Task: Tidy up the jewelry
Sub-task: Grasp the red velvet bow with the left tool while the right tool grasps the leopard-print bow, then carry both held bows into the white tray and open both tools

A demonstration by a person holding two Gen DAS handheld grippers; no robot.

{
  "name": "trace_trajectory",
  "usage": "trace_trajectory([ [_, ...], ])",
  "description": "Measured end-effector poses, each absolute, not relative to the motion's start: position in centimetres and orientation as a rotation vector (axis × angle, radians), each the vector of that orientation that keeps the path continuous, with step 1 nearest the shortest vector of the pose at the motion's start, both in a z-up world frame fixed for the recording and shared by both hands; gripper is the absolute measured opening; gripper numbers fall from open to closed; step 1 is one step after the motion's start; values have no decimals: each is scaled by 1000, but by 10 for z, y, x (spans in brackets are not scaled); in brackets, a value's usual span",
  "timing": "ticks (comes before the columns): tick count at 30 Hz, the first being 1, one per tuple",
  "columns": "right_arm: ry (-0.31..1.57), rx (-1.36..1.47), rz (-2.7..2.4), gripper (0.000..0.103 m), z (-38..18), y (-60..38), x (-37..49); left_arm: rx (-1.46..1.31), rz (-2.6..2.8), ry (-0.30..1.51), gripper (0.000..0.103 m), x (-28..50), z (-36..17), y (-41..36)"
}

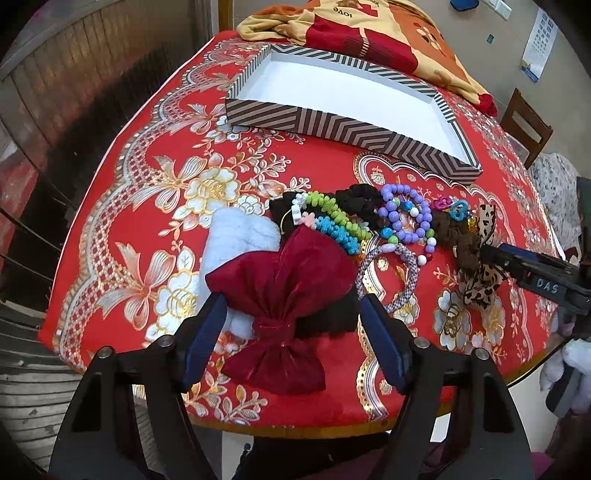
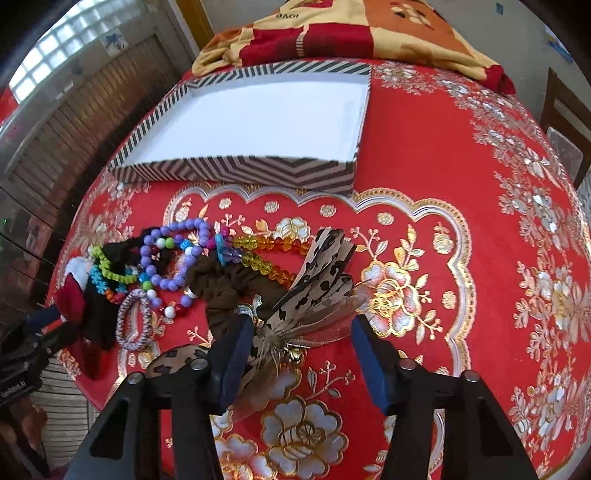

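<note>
A pile of jewelry and hair pieces lies on the red tablecloth in front of an empty striped box (image 1: 343,125), also in the right wrist view (image 2: 236,173). My left gripper (image 1: 291,306) is open, its fingers either side of a dark red velvet bow (image 1: 284,284). Behind the bow lie a purple bead bracelet (image 1: 406,218), a green and blue bracelet (image 1: 332,218) and a woven bangle (image 1: 391,280). My right gripper (image 2: 301,332) is open around a leopard-print bow (image 2: 314,291) with feathers and a small bell. The right gripper also shows in the left wrist view (image 1: 491,254).
A white fluffy piece (image 1: 236,240) lies left of the red bow. A brown scrunchie (image 2: 229,288) and orange-yellow beads (image 2: 273,245) lie by the leopard bow. A folded red and yellow cloth (image 1: 369,33) sits behind the box. A wooden chair (image 1: 524,122) stands at right.
</note>
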State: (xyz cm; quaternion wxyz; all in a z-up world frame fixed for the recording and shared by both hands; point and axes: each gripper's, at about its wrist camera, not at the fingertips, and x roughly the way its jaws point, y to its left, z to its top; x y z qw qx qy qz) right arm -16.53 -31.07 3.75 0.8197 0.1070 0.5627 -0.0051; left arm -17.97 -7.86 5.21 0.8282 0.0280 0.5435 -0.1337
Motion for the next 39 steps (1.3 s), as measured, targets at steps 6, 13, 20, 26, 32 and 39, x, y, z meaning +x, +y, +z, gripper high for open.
trace_trajectory([
  [6,1167,228,81,27,32,-304,-168,49,-286,1185,41,-173,45,-77],
  [13,1176,228,134,17,35,-305,-172,29,-295,1184,14,-176,52,-71],
  [20,1154,245,159,6,52,-313,-186,-21,-301,1171,9,-183,69,-56],
  [26,1128,263,114,6,56,-326,-192,-37,-305,1149,8,-183,81,-53],
  [32,1167,335,111,43,47,-326,-186,-1,-289,1180,9,-185,71,-59],
  [39,1199,312,97,43,30,-313,-169,33,-218,1219,38,-184,46,-63],
])
